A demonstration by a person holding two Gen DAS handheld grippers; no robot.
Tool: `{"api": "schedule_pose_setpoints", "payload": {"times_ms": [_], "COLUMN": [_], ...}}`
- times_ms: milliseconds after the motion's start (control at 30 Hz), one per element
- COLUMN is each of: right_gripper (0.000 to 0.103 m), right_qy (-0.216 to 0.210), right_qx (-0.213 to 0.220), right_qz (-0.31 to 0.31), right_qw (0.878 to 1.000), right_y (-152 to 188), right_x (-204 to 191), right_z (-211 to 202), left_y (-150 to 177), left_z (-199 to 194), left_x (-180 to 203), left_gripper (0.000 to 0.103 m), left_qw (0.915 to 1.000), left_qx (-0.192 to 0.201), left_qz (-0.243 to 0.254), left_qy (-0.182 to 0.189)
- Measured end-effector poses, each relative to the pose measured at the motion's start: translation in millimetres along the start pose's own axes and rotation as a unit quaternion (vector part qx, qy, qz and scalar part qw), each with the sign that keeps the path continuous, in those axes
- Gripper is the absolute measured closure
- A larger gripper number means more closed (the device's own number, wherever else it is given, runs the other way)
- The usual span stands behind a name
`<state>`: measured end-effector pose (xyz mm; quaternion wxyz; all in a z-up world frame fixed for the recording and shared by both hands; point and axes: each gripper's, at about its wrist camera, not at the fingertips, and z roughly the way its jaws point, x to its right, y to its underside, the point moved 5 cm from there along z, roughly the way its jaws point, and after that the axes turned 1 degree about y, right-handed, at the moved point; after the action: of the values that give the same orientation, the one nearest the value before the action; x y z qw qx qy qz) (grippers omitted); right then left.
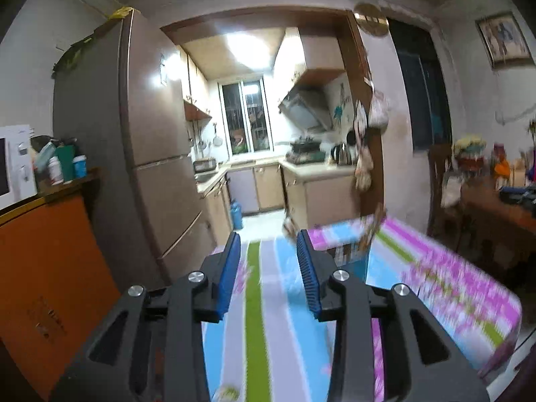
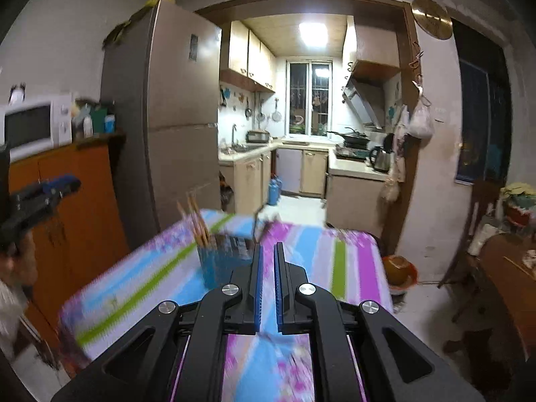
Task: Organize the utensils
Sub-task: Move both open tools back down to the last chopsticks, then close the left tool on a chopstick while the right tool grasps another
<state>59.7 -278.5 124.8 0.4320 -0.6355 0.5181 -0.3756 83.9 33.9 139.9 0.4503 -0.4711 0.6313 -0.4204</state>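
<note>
On the left side of the room a white microwave sits on an orange cabinet, with the tall fridge next to it. In front of them the left gripper hangs over the striped tablecloth, its blue pads standing apart with nothing between them.

Further right, toward the middle of the table, stands the blue utensil holder, with a bundle of wooden chopsticks leaning out of its top. The blur hides what else is in it. I'd guess the chopsticks are light, stiff and a bit slick, so they would pinch best across the middle of the shaft, where they won't swing or slide out. The holder looks light as well and could tip if it gets nudged near the rim.

Just right of the holder and nearer me, the right gripper points across the cloth with its jaws drawn nearly together, empty. Beyond it the kitchen doorway opens, and a wooden side table stands by the far right wall.
</note>
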Motion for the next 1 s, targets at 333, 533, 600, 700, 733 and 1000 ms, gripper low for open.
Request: {"api": "schedule_pose_setpoints", "payload": {"times_ms": [333, 533, 600, 700, 733, 1000], "right_gripper": [0.088, 0.073, 0.067, 0.057, 0.057, 0.057], "right_qy": [0.041, 0.027, 0.031, 0.034, 0.037, 0.045], "right_qx": [-0.066, -0.079, -0.07, -0.057, -0.058, -0.059], "right_qz": [0.007, 0.03, 0.031, 0.022, 0.015, 0.026], "right_qw": [0.997, 0.996, 0.997, 0.998, 0.998, 0.997], "right_y": [167.5, 212.1, 223.0, 233.6, 237.5, 240.5], "right_x": [-27.1, -57.1, -67.0, -80.7, -85.0, -87.2], "right_z": [-12.0, 9.6, 13.8, 17.8, 20.9, 36.4], "left_y": [166.9, 220.0, 229.0, 241.3, 245.6, 260.2], "left_z": [-7.4, -5.5, -2.7, 6.4, 7.1, 21.1], "left_x": [48.7, 88.3, 93.6, 99.5, 102.4, 104.3], "left_gripper": [0.06, 0.06, 0.06, 0.06, 0.06, 0.06], "left_qw": [0.994, 0.9914, 0.9908, 0.9899, 0.9896, 0.9885], "left_qx": [-0.108, -0.123, -0.129, -0.138, -0.14, -0.147], "left_qz": [0.012, 0.044, 0.037, 0.028, 0.03, -0.002], "left_qy": [0.009, 0.004, 0.011, 0.012, 0.013, 0.033]}}
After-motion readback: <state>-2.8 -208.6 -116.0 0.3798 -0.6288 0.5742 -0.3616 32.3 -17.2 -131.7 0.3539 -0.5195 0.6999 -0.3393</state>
